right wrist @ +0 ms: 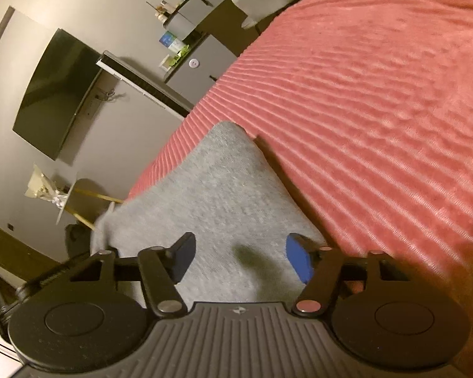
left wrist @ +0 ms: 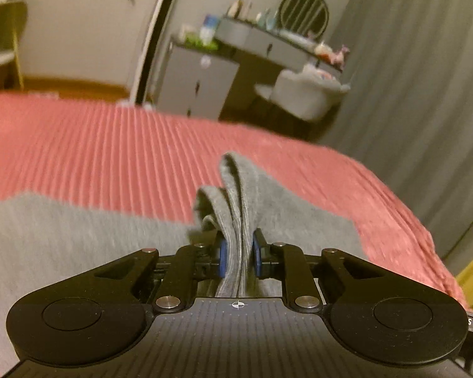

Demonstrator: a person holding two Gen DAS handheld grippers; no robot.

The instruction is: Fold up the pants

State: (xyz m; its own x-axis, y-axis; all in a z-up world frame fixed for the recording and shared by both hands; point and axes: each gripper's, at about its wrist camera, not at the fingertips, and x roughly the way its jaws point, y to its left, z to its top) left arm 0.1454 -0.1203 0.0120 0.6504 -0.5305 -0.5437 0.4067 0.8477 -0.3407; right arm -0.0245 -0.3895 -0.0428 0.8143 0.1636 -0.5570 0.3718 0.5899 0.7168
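Observation:
Grey pants [left wrist: 63, 230] lie spread on a red ribbed bedspread [left wrist: 110, 151]. In the left wrist view my left gripper [left wrist: 240, 252] is shut on a bunched fold of the grey fabric, which stands up in several layers between the blue pads [left wrist: 223, 256]. In the right wrist view the grey pants [right wrist: 217, 189] run away from me toward the bed's edge. My right gripper [right wrist: 241, 260] hovers over them with its jaws apart; the cloth passes below the blue pads [right wrist: 298, 261], and nothing is pinched between them.
A grey cabinet [left wrist: 198, 78] and a dresser with bottles and a round mirror [left wrist: 302, 11] stand beyond the bed. A grey curtain [left wrist: 410, 78] hangs at the right. A dark wall screen [right wrist: 53, 94] and a small side table [right wrist: 66, 198] show in the right wrist view.

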